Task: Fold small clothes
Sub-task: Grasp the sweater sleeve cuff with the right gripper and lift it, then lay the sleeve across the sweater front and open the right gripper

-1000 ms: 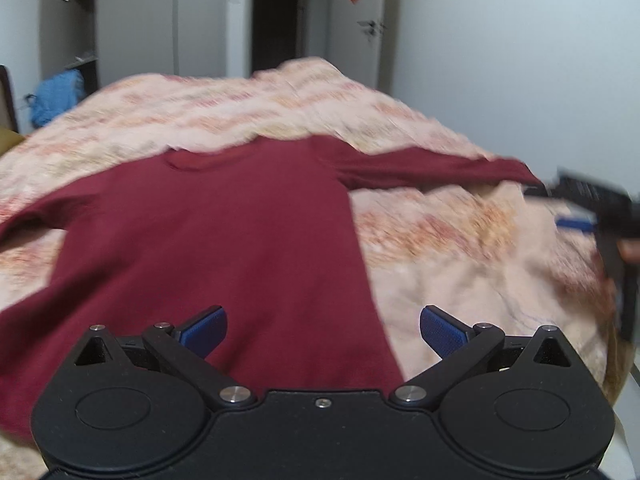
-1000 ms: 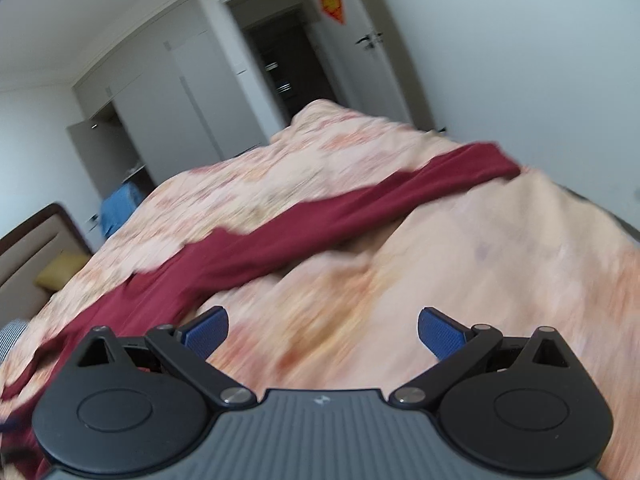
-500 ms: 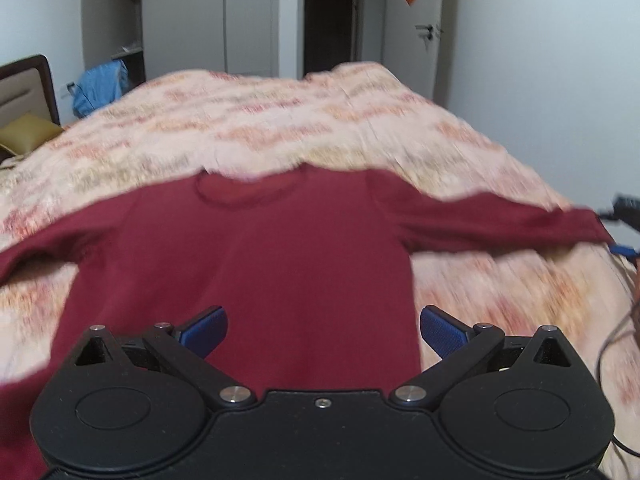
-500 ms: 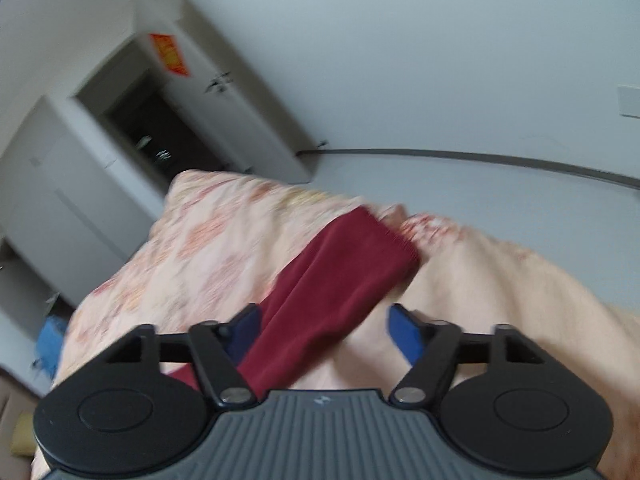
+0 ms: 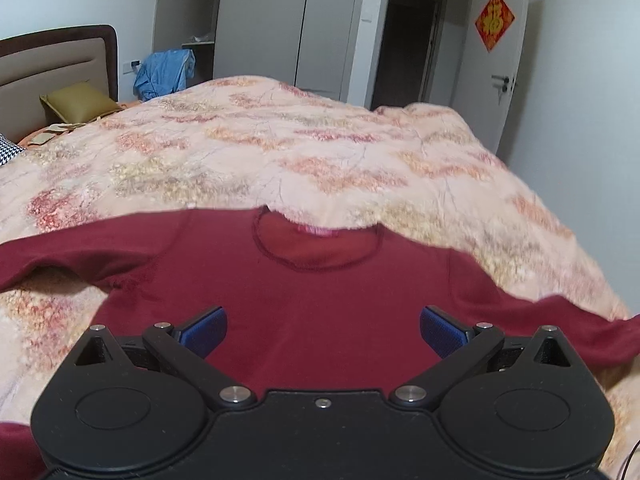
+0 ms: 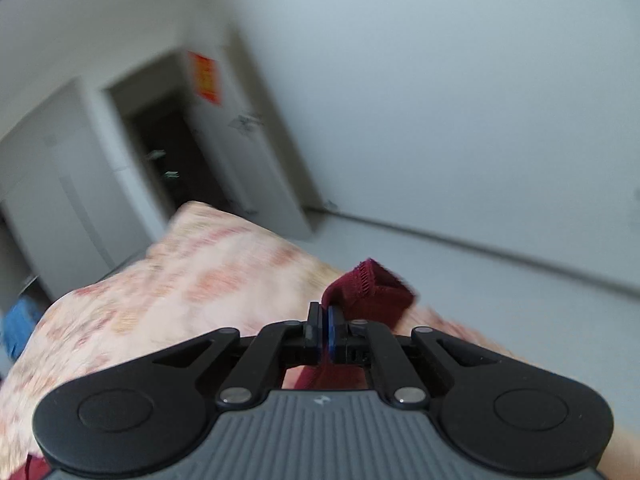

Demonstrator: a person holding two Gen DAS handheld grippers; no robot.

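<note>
So far you are only starting: your right gripper (image 6: 325,322) is pinching the cuff (image 6: 370,290) of the red shirt (image 5: 320,312), which is lying unfolded on the bed (image 5: 280,152) ahead of your left gripper (image 5: 322,326), its jaws standing wide and empty.

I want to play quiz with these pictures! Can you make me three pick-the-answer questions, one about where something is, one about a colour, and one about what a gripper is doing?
1. Where does the shirt lie?
A. on the floor
B. on the bed's blanket
C. in the wardrobe

2. What colour is the shirt?
A. dark red
B. green
C. white

3. What is the right gripper doing?
A. open over nothing
B. holding a pillow
C. shut on the sleeve cuff

Answers:
1 B, the shirt is spread on the flowery blanket.
2 A, its cloth is dark red all over.
3 C, the right gripper has the sleeve cuff pinched between closed jaws.
</note>
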